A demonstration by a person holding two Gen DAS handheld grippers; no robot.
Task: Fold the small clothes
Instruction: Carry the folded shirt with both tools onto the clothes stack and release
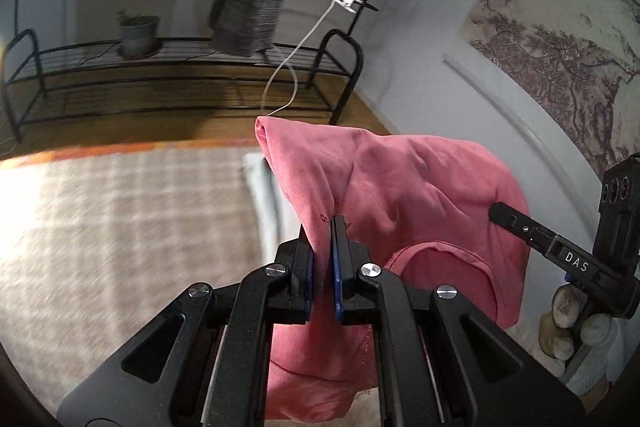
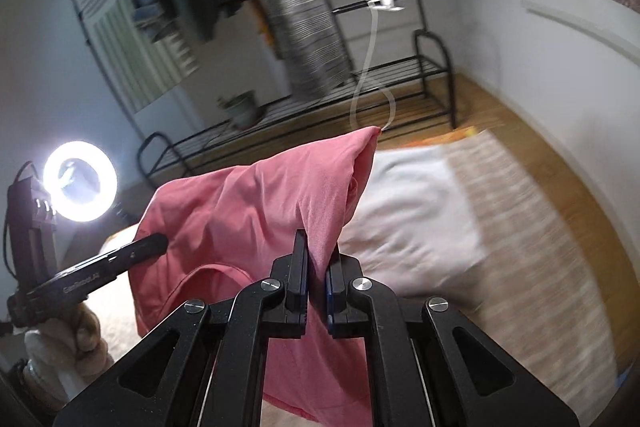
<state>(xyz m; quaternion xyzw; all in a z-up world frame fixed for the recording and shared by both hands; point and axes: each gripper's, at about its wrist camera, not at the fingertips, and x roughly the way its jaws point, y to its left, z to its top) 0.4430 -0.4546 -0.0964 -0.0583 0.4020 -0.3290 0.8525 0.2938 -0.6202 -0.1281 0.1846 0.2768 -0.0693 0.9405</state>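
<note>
A small pink garment point(image 1: 392, 183) hangs in the air, held up by both grippers. My left gripper point(image 1: 322, 227) is shut on one fold of it at the lower centre of the left wrist view. My right gripper point(image 2: 318, 247) is shut on another fold of the same pink garment point(image 2: 248, 203). Each view shows the other gripper's black finger touching the cloth: the right one point(image 1: 520, 223) at right, the left one point(image 2: 132, 251) at left. The neckline curve shows below the folds. The garment's lower part is hidden behind the gripper bodies.
A checked beige blanket point(image 1: 120, 227) covers the surface below. A white folded cloth point(image 2: 412, 211) lies on it. A black metal rack point(image 1: 168, 83) with a potted plant point(image 1: 138, 33) stands on the wood floor beyond. A ring light point(image 2: 80, 181) glows at left.
</note>
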